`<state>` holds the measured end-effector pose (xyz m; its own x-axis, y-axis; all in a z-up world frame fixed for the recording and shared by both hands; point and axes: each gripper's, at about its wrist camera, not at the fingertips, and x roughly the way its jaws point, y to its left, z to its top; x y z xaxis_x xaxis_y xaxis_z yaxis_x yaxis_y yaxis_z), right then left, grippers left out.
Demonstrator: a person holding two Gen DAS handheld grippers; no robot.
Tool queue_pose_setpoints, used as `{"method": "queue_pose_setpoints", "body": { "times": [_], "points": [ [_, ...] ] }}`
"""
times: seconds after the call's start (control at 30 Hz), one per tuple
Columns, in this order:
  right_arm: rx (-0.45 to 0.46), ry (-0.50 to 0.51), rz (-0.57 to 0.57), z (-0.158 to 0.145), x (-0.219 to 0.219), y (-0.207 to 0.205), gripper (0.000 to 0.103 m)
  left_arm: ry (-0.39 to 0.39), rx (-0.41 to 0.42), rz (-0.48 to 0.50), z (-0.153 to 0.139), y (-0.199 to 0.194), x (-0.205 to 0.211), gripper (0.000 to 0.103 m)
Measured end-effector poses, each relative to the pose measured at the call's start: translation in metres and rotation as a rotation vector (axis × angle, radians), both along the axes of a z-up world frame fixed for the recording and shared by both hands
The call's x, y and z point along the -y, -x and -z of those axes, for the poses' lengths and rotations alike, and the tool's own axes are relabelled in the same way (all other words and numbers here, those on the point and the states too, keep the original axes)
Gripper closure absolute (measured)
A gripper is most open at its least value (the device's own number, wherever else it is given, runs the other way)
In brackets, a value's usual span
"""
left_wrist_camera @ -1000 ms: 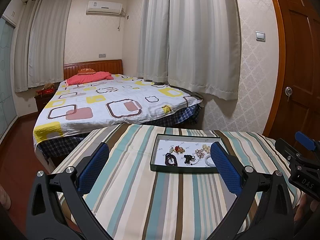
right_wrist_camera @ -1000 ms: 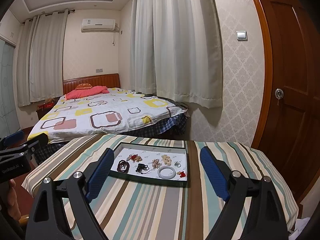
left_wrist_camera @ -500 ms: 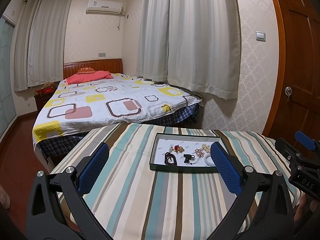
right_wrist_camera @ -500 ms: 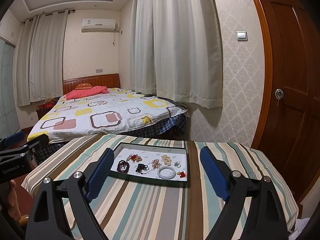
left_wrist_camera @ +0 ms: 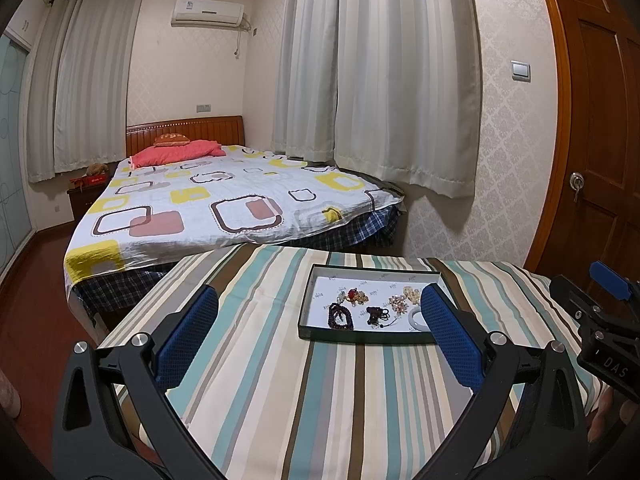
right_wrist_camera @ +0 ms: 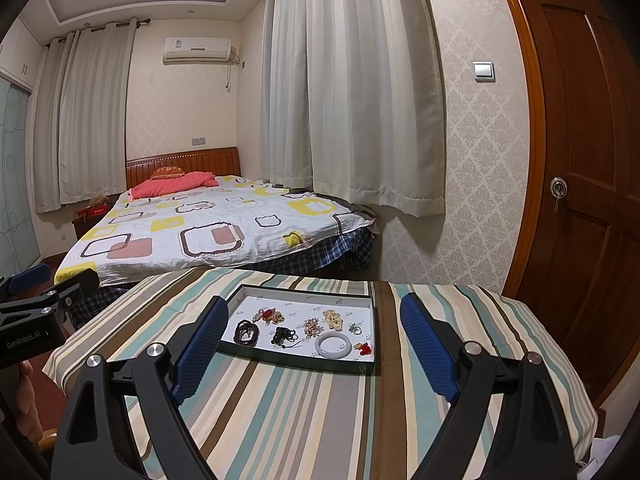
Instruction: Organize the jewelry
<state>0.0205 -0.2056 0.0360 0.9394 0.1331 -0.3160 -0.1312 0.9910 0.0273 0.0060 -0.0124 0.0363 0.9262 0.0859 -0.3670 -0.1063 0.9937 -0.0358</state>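
We read "GenRobot.AI" in white on the black body of the left gripper, off to the left of the right gripper's own fingers; "DAS" shows on the right gripper, off to the right of the left one's fingers

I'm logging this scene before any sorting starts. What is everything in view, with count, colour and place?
Shallow dark-rimmed tray: one, white inside, on the table's far half.
White bangle ring: one, near front of tray.
Dark beaded bracelet: one, tray's left end.
Black tangled piece: one, middle of tray.
Red trinket: one, tray's front right corner.
Other small jewellery: several, pale and reddish, in tray; too small to tell apart.
Striped tablecloth: one, teal, brown, cream, over table.
Bed with patterned sheet: one, behind table.
Wooden door: one, brown, right.
Left gripper: black, blue pads, open, empty.
Right gripper: same, open, empty.
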Motion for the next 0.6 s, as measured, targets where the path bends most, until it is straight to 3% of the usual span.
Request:
{"method": "queue_pose_setpoints", "body": {
  "times": [0.6],
  "points": [
    [0.001,-0.001,-0.002,0.0002,-0.0009,0.0003,0.018,0.001,-0.002,0.0,0.0018,-0.0005,0.0014,0.004]
  ]
}}
